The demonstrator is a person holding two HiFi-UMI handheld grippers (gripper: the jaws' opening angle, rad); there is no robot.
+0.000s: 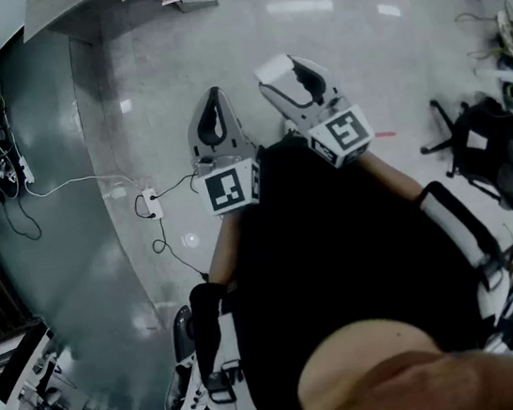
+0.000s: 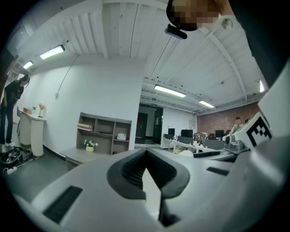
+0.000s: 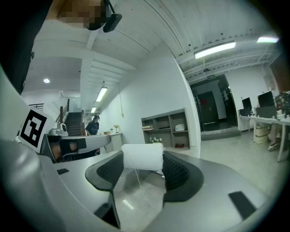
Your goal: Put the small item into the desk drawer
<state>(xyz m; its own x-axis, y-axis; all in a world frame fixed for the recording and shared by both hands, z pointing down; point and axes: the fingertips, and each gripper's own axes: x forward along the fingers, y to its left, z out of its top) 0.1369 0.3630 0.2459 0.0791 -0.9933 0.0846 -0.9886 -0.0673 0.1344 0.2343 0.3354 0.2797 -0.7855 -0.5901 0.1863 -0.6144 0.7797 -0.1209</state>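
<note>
White roll (image 3: 142, 157) pinched in right gripper (image 1: 298, 82); left gripper (image 2: 146, 171) jaws together.

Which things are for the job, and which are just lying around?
For the job: the white roll, held in the right gripper; the left gripper, shut and empty. No drawer shows.
Just lying about: the power strip, the office chair, the shelf unit.

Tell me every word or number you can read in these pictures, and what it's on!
No words or numbers can be read anywhere.
Sign above the dark doorway: too small and blurred to read.
Square markers on the two cubes: black-and-white patterns only, no letters or numbers.
</note>
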